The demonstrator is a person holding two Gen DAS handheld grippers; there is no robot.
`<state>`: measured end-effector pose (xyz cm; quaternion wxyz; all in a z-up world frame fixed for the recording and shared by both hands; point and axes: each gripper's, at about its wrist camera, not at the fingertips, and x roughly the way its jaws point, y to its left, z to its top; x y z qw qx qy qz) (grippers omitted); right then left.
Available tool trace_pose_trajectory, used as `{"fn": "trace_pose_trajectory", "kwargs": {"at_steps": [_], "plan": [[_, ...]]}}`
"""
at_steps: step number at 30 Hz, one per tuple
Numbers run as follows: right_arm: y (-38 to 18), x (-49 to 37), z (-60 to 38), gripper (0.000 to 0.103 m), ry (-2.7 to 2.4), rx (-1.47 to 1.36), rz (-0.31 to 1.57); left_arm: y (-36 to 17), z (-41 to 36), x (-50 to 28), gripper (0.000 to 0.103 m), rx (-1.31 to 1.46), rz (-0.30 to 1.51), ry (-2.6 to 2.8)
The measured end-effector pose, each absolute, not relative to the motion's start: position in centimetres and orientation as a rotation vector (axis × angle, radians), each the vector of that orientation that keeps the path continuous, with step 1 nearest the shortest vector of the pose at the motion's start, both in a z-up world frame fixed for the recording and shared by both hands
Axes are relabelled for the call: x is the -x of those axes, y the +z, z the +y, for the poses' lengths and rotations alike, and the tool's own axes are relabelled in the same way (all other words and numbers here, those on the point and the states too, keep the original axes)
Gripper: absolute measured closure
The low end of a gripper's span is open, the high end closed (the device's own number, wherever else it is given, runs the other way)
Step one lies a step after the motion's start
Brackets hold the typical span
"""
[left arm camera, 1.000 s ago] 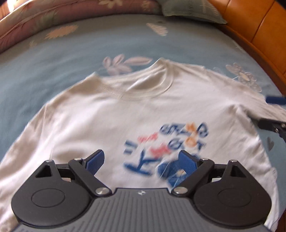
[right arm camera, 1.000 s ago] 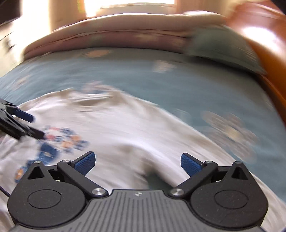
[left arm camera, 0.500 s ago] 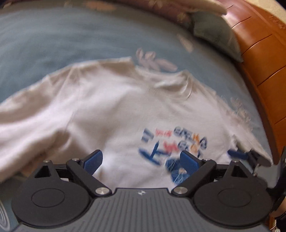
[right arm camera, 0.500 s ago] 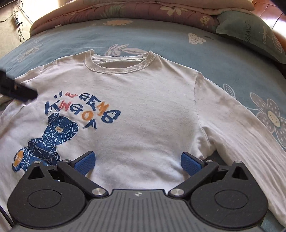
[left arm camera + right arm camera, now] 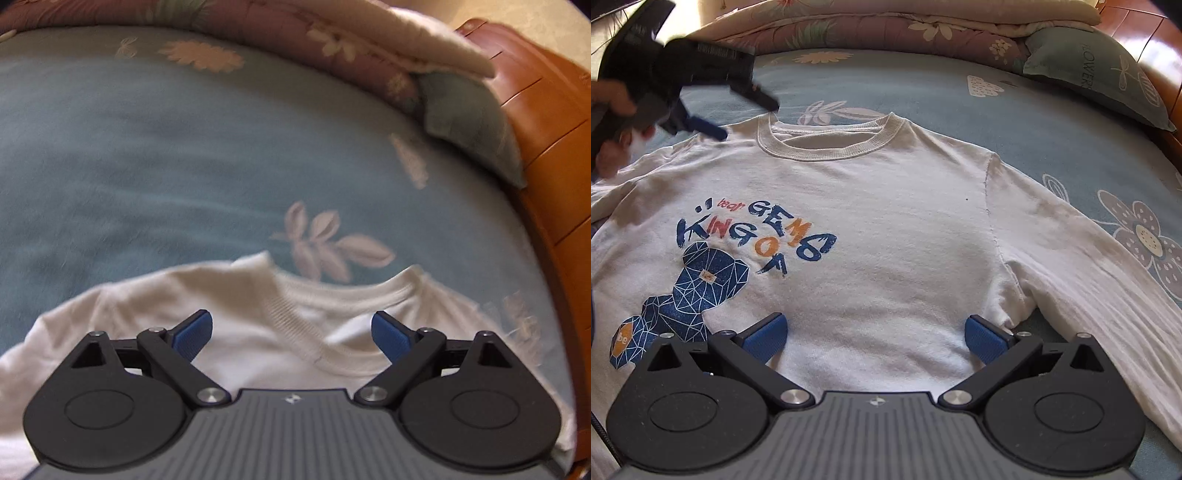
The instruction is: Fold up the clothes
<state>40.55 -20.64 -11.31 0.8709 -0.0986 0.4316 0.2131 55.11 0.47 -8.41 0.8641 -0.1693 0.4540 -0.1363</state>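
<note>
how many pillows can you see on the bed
1: a grey-green pillow at the far right corner by the wooden headboard, beside the folded quilt. Others may be hidden.

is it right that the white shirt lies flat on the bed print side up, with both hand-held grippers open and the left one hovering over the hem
Not quite. The left hand-held gripper is up by the collar and shoulder, not the hem; the right wrist view shows it there, and the left wrist view looks down on the neckline. The rest holds: the shirt lies flat on the bed, print up, and both the left and the right hand-held gripper are open.
</note>
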Motion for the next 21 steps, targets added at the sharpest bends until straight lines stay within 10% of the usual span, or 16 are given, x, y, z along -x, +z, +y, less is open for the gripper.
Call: {"fn": "trace_pose_trajectory", "kwargs": {"at_steps": [21], "plan": [[-11.1,-40.4,-20.9,0.000,0.471,0.207,0.902,-8.4,-5.6,-60.3,0.009,0.340,1.050,-0.288]]}}
